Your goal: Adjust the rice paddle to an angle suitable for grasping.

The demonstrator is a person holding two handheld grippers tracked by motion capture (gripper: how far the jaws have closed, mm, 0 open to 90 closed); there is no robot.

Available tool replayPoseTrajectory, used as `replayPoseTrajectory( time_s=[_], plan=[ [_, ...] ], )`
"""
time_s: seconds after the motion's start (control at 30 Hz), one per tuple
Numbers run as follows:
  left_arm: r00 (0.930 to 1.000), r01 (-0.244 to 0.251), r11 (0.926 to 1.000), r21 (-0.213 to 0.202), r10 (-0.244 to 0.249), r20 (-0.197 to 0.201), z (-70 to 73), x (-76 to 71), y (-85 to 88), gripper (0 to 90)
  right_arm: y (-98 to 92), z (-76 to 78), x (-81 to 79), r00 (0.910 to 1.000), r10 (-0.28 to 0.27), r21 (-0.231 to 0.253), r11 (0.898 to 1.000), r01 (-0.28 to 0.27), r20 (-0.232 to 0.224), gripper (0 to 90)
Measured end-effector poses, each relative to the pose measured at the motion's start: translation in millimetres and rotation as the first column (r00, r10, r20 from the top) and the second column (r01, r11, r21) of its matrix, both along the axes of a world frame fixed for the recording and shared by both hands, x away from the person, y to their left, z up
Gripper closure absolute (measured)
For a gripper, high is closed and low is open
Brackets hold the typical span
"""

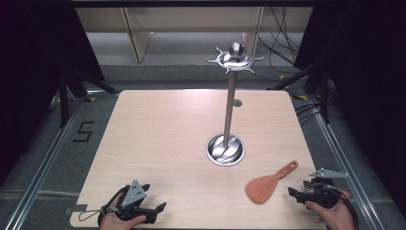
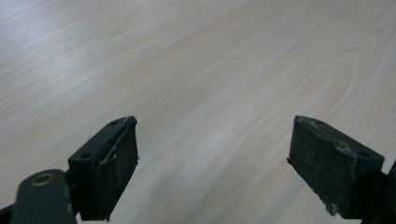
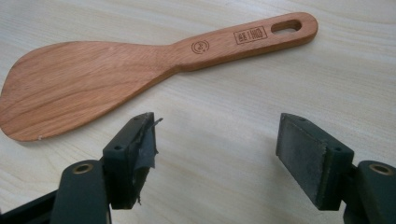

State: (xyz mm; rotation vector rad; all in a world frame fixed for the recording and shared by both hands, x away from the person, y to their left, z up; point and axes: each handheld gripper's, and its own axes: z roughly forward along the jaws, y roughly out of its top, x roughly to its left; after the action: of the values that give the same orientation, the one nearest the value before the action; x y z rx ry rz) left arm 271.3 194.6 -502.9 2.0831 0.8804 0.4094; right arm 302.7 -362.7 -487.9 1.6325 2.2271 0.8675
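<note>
— Spatula [image 1: 269, 182] of reddish wood is seen flat on the pale table [image 1: 167, 134], near its front right corner, blade toward the person and slotted handle angled away to the right. And the tools?

— The right gripper [image 1: 293, 192] is held just right of the blade, apart from it, jaws spread wide with bare tabletop between them. In the right gripper view the spatula [image 3: 93, 79] is shown just beyond the pads [image 3: 306, 156], untouched.

— The other hand?

— The left gripper [image 1: 160, 207] is kept at the front left edge, jaws likewise parted over bare wood [image 2: 210, 70]. A steel stand [image 1: 229, 108] is placed upright behind the spatula, well apart.
</note>
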Motion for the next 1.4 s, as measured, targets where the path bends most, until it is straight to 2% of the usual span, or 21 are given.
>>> replayPoseTrajectory(
  time_s=[0.1,0.17,0.2,0.37,0.43,0.47,0.57,0.63,0.7,0.73,0.83,0.87,0.9,0.93,1.03,1.07,1.1,1.2,1.27,1.37,1.4],
  plan=[
    [0.9993,0.021,0.9996,0.019,-0.022,0.03,0.9,2.2,1.7,14.9,0.7,0.4,1.0,1.0,0.001,-0.001,1.0,-0.001,0.0,29.8],
    [0.9994,0.027,0.9992,0.027,-0.028,0.021,1.2,2.0,2.0,14.9,1.5,-0.1,2.1,1.0,-0.005,0.032,0.999,0.005,-0.001,29.8],
    [0.999,0.032,0.9988,0.038,-0.033,0.03,1.1,2.8,2.2,14.9,3.4,1.2,2.7,0.9995,-0.023,0.088,0.996,0.025,-0.019,29.8],
    [1.0,0.007,0.9998,0.017,-0.007,0.007,0.5,0.7,0.7,14.9,5.1,2.7,7.3,0.9996,-0.026,0.069,0.997,0.027,-0.012,29.8],
    [0.9991,0.025,0.9992,0.031,-0.026,0.035,1.3,3.4,2.2,14.9,7.0,3.3,9.5,0.9983,-0.053,0.065,0.996,0.054,-0.027,29.8],
    [0.9993,0.015,0.9998,0.014,-0.015,0.035,0.7,3.0,1.2,14.9,6.1,2.2,11.9,0.9993,-0.037,0.085,0.996,0.036,0.01,29.8],
    [0.9989,0.029,0.9984,0.048,-0.03,0.035,1.6,3.6,3.1,14.9,7.3,4.2,14.2,0.9994,-0.035,0.083,0.996,0.035,0.0,29.8],
    [0.9994,0.022,0.9995,0.024,-0.022,0.025,1.2,2.5,1.4,14.9,9.7,3.5,17.0,0.9989,-0.046,0.079,0.996,0.046,-0.004,29.8],
    [0.9994,0.024,0.9993,0.028,-0.025,0.026,1.3,2.3,1.6,14.9,7.7,3.1,21.4,0.9996,-0.007,0.055,0.998,0.006,0.026,30.3],
    [0.9994,0.022,0.9995,0.024,-0.023,0.025,1.3,2.3,1.7,14.9,11.1,4.0,21.0,0.9991,-0.041,0.068,0.997,0.041,0.006,30.9],
    [0.9993,0.023,0.9995,0.024,-0.024,0.029,1.1,2.7,1.5,14.9,11.1,3.4,28.1,0.9994,-0.028,0.061,0.998,0.027,0.021,31.0],
    [0.9988,0.03,0.9988,0.038,-0.031,0.038,1.2,3.5,1.9,14.9,14.4,5.2,30.3,0.9979,-0.065,0.098,0.993,0.064,0.0,31.0],
    [0.9999,0.003,0.9997,0.023,-0.003,0.017,0.2,1.5,0.3,14.9,14.4,5.2,30.3,0.9979,-0.065,0.098,0.993,0.064,0.0,31.0],
    [0.9999,0.003,0.9997,0.025,-0.003,0.015,0.2,1.6,0.2,14.9,11.1,4.1,35.7,0.9991,-0.032,0.08,0.996,0.03,0.029,30.9],
    [0.9997,0.011,0.9999,-0.002,-0.01,0.024,-0.2,1.7,-1.3,14.9,12.3,3.3,44.4,0.999,-0.038,0.063,0.997,0.036,0.025,29.8],
    [0.9999,0.012,0.9998,0.016,-0.012,0.01,0.6,1.1,0.2,14.9,13.5,5.1,47.1,0.999,-0.044,0.07,0.996,0.045,-0.011,29.8],
    [0.9999,0.001,1.0,-0.004,-0.001,0.01,-0.3,0.9,-0.8,14.9,14.8,4.5,51.1,0.9989,-0.044,0.064,0.997,0.045,-0.02,29.8],
    [0.9999,-0.006,0.9998,-0.019,0.006,0.014,-1.0,0.5,-1.8,14.9,15.8,1.4,59.0,0.9992,-0.041,0.037,0.998,0.041,-0.004,29.4],
    [1.0,0.003,1.0,0.002,-0.003,0.006,0.2,0.7,-0.4,14.9,15.6,3.4,60.6,0.9982,-0.025,0.013,1.0,0.026,-0.055,29.4],
    [1.0,0.0,1.0,0.002,0.0,0.006,0.1,0.7,-0.9,14.9,18.4,2.6,61.1,0.998,-0.019,0.01,1.0,0.02,-0.06,29.0],
    [0.9999,-0.011,0.9996,-0.025,0.011,0.011,-0.7,0.1,-2.9,14.9,20.1,2.3,61.8,0.9969,-0.031,0.008,0.999,0.032,-0.073,29.0]
  ],
)
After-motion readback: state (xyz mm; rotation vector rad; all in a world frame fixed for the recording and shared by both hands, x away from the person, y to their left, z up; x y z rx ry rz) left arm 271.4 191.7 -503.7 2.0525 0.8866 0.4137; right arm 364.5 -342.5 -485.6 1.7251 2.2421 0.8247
